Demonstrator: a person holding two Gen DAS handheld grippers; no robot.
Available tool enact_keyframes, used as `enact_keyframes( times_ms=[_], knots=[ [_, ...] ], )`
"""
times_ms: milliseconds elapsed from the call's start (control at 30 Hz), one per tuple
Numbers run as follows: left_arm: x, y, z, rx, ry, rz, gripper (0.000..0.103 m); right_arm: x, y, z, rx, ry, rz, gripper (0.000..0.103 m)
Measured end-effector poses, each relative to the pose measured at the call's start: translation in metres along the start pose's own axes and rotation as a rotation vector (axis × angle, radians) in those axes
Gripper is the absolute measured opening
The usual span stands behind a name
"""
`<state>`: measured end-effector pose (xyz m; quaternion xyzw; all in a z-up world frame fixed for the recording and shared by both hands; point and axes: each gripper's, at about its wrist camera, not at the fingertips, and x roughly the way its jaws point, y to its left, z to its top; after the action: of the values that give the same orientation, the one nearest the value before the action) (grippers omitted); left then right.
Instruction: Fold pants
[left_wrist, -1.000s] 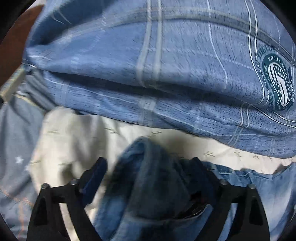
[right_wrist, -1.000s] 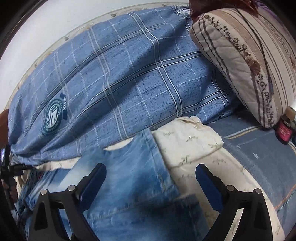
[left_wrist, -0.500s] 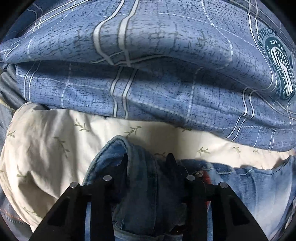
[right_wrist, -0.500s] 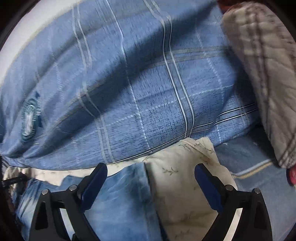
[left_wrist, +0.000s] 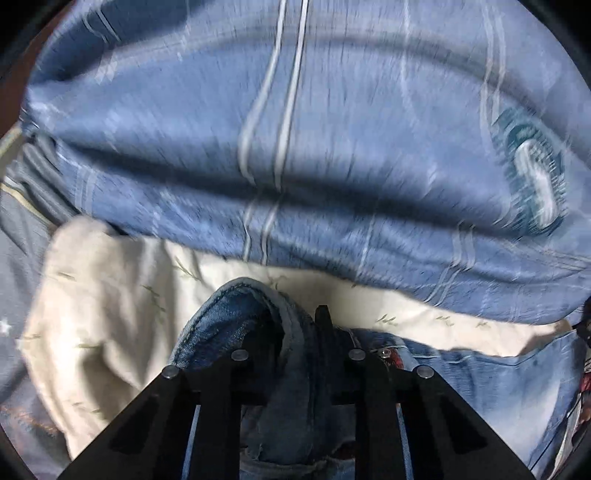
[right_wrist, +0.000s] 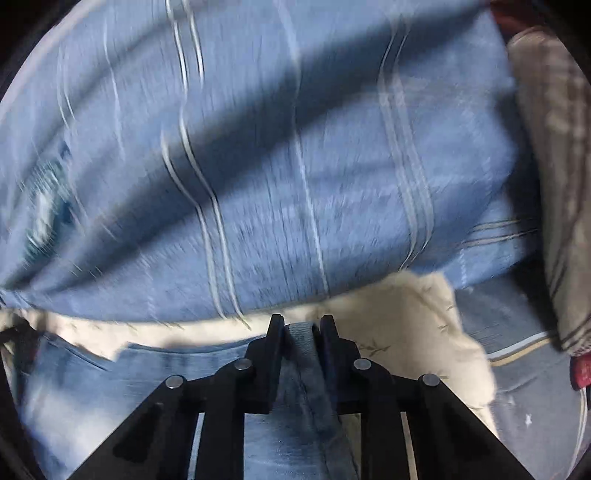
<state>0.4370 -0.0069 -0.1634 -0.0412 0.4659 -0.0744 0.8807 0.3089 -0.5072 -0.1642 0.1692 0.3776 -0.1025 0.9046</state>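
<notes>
Denim like this is heavy for cloth, soft and limp, so the pants (right_wrist: 92, 387) will sag between any two held points and drag on the bedding rather than slide. They lie spread on a cream leaf-print sheet (left_wrist: 110, 314) on the bed, just in front of a bulky blue plaid duvet (left_wrist: 295, 147). The left gripper (left_wrist: 295, 343) is clamped on a bunched fold of a thick hemmed edge, and the right gripper (right_wrist: 300, 332) is pinched tight on a narrow seamed ridge of the same garment. Thick seams and hems are the best purchase, since they resist slipping out of the pads. A striped pillow (right_wrist: 554, 147) sits at the far right. Both views are blurred, so finer detail is unclear.
</notes>
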Motion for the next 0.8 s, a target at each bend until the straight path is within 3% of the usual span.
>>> enact_keyframes(
  times_ms=[200, 333, 633, 800],
  knots=[
    [-0.075, 0.017, 0.002, -0.076, -0.143, -0.079, 0.018, -0.065, -0.007, 0.021, 0.07, -0.158, 0.048, 0.02],
    [-0.123, 0.04, -0.031, -0.095, -0.232, -0.133, 0.018, -0.085, -0.01, 0.01, 0.088, -0.206, 0.046, 0.02],
    [-0.185, 0.062, -0.14, -0.031, -0.253, -0.157, 0.018, -0.115, -0.056, -0.093, 0.142, -0.14, 0.105, 0.02],
    [-0.198, 0.06, -0.192, -0.001, -0.227, -0.149, 0.018, -0.137, -0.073, -0.144, 0.169, -0.117, 0.109, 0.02]
  ],
)
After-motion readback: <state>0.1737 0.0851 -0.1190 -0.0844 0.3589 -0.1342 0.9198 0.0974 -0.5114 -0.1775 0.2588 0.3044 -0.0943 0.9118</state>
